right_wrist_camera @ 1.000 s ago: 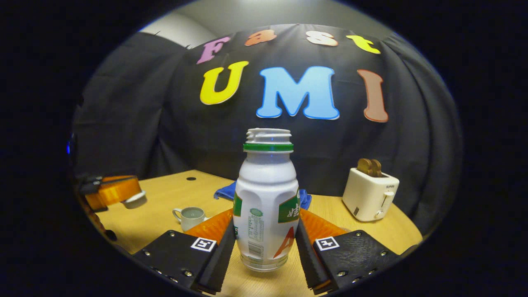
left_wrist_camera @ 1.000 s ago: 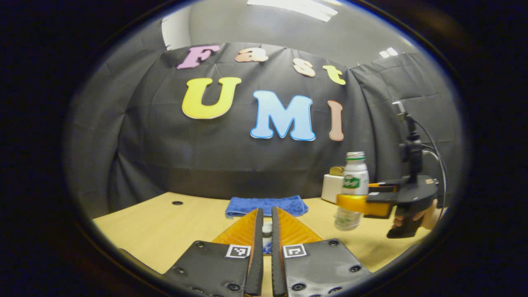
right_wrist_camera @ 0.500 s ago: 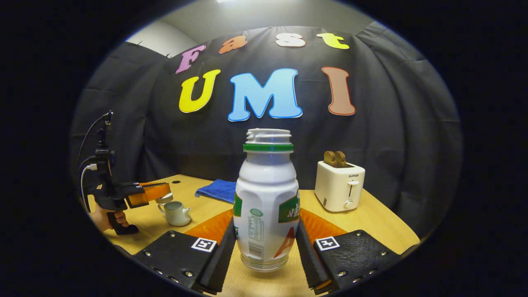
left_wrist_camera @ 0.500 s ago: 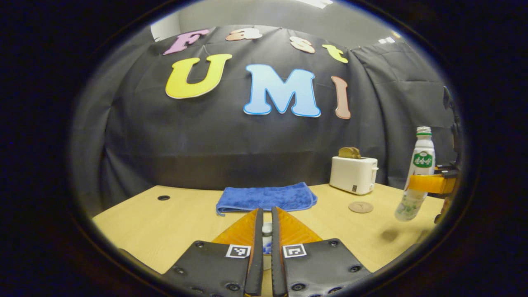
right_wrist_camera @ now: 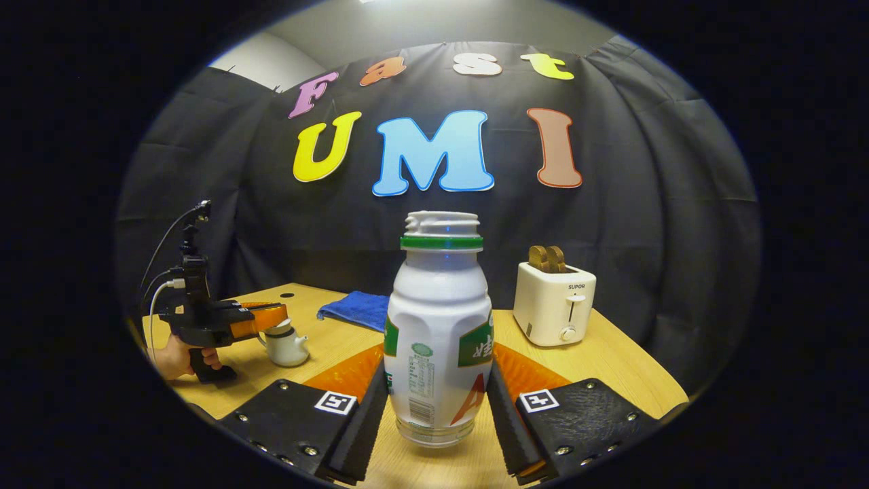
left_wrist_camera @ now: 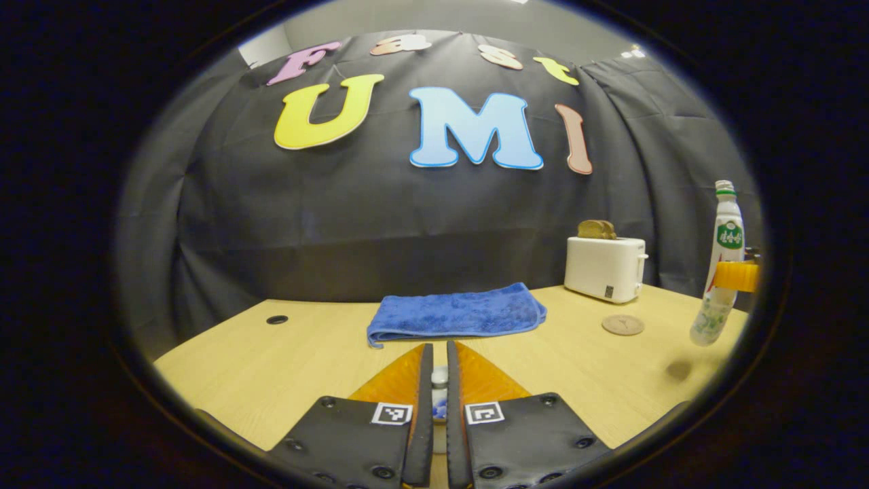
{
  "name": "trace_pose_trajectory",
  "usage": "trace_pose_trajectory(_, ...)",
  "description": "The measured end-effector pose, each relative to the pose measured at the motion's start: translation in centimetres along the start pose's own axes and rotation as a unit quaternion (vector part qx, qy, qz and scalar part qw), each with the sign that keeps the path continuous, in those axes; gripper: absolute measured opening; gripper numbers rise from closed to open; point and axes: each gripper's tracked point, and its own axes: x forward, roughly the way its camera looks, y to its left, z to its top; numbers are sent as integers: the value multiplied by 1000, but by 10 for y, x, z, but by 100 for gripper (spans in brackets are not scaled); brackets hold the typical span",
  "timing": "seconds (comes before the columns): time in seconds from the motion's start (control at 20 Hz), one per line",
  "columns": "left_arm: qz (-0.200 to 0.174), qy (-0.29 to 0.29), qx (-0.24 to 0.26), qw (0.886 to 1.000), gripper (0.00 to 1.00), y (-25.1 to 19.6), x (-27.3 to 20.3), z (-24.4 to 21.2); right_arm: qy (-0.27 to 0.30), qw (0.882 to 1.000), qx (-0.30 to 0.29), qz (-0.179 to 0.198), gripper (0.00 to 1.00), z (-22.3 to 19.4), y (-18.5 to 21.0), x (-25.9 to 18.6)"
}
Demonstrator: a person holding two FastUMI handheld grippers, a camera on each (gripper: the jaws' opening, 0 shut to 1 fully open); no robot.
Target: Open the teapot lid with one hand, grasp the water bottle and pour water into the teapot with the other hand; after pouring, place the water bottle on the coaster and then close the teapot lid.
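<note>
Above bare table [left_wrist_camera: 285,367], right gripper [right_wrist_camera: 438,407] jaws clamp water bottle [right_wrist_camera: 438,339]; left gripper [left_wrist_camera: 434,401] jaws pinch teapot lid [left_wrist_camera: 440,380].

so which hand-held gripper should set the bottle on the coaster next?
Right. The right hand-held gripper already clamps the water bottle upright above the table, and the coaster lies near it. The left hand-held gripper is busy with the lid at the teapot.

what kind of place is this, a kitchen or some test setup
Likely a staged test booth, not a kitchen: a black cloth wall behind a wooden table holding a toaster and a teapot.
</note>
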Motion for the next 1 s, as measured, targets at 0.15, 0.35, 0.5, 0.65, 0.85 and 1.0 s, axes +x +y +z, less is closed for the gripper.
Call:
trace_pose_trajectory(0.15, -5, 12, -10, 1000, 19, -3, 3, -9, 1, 1000, -2, -11, 72, -2, -8, 1)
trace_pose_trajectory(0.35, 0, 13, -22, 1000, 19, -2, 8, -17, 2, 1000, -5, -13, 72, -3, -9, 1)
trace_pose_trajectory(0.5, 5, 15, -12, 1000, 19, 0, 8, -17, 10, 1000, 0, -8, 72, -8, -7, 3)
trace_pose_trajectory(0.65, 8, 13, -14, 1000, 18, 1, 8, -15, 27, 999, 16, 8, 72, -17, 2, 6)
trace_pose_trajectory(0.85, 20, 9, -28, 999, 48, 8, -1, -9, 16, 1000, 5, -3, 72, -8, -6, 13)
trace_pose_trajectory(1.0, 1, -16, -59, 998, 72, -1, -31, 13, 3, 1000, -10, -22, 72, 5, -23, 32)
